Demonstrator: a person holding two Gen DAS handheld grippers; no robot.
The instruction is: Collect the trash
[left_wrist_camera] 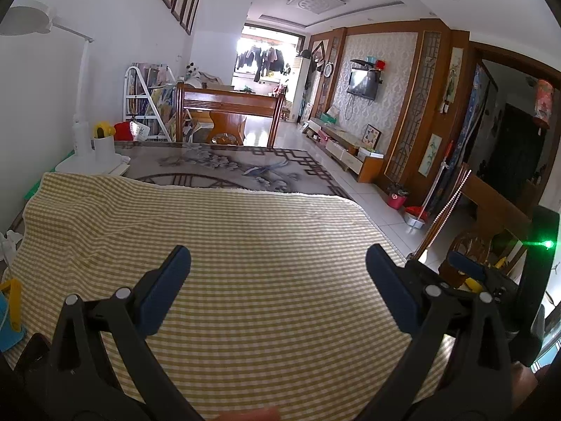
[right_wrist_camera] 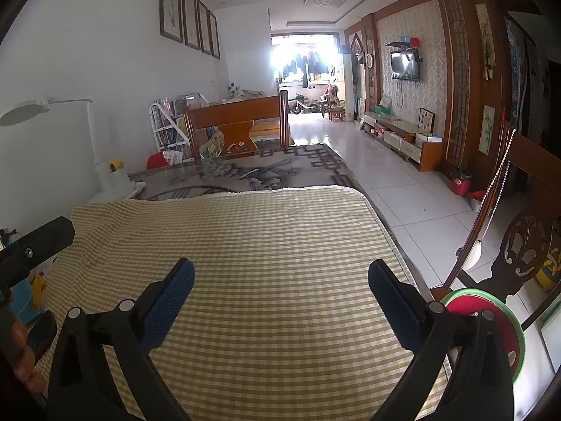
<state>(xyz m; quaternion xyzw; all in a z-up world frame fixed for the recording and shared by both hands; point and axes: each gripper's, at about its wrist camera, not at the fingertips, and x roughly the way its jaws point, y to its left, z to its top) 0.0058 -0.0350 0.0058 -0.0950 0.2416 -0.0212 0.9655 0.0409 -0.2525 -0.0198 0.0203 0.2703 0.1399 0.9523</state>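
My left gripper [left_wrist_camera: 278, 263] is open and empty, held above a yellow checked cloth [left_wrist_camera: 245, 231] that covers the near part of the table. My right gripper [right_wrist_camera: 280, 275] is also open and empty above the same cloth [right_wrist_camera: 266, 238]. No trash shows on the cloth in either view. The right gripper's body shows at the right edge of the left wrist view [left_wrist_camera: 541, 280], with a green light on it. The left gripper's body shows at the left edge of the right wrist view [right_wrist_camera: 35, 242].
A white desk lamp [left_wrist_camera: 82, 112] and a white cup [left_wrist_camera: 103, 145] stand at the table's far left. Blue and yellow objects [left_wrist_camera: 10, 312] lie at the left edge. A wooden chair [right_wrist_camera: 519, 245] and a red-and-green round bin [right_wrist_camera: 498, 329] stand right of the table. Another chair [left_wrist_camera: 231, 112] stands behind.
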